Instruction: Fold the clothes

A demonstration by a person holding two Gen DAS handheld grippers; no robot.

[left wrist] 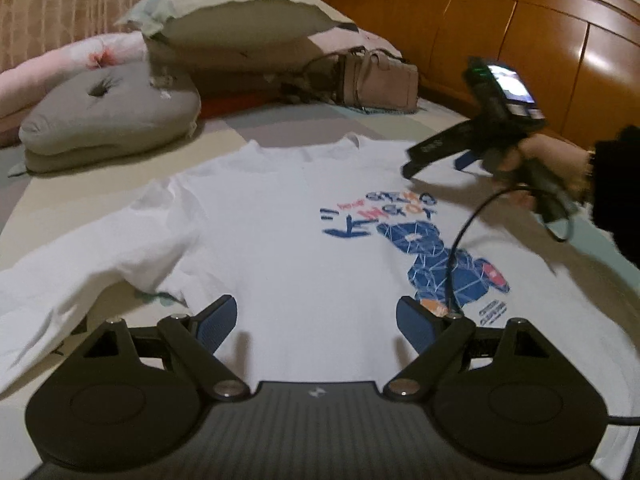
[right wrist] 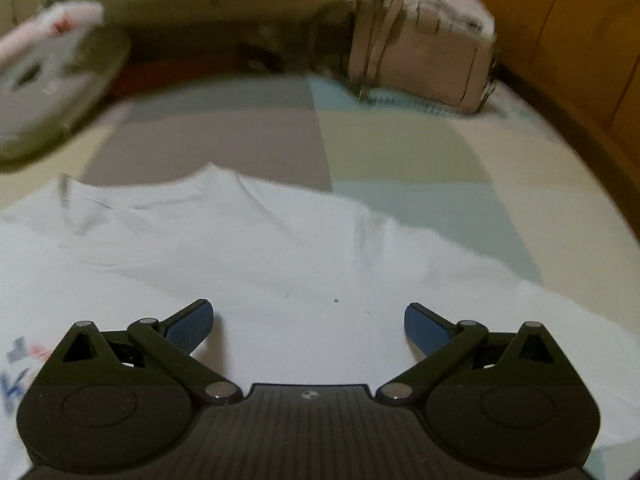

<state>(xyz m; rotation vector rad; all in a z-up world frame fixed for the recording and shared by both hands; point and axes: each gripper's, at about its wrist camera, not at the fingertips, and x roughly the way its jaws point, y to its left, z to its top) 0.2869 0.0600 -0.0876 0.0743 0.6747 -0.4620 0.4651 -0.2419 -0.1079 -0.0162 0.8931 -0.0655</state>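
Shirt (left wrist: pixel 288 216), white, long-sleeved, blue print on the chest, lies flat and face up on the bed (right wrist: pixel 400 144), collar toward the headboard (left wrist: pixel 520 40). Long axis runs from the left tool (left wrist: pixel 316 322) away to the collar. 1 sleeve (left wrist: pixel 80 248) trails out left, just beside that tool. Left tool hovers over the hem end, jaws apart, nothing between them. Right tool (right wrist: pixel 308 326) sits over the shoulder near the collar, jaws apart, empty. Judgement: right hand (left wrist: pixel 548 168) is nearer the collar, left nearer the sleeve. Pillows (left wrist: pixel 112 116) and bag (left wrist: pixel 380 80) lie beyond.

One shirt (left wrist: pixel 280 240), three pillows (left wrist: pixel 112 120), one handbag (left wrist: pixel 380 80)
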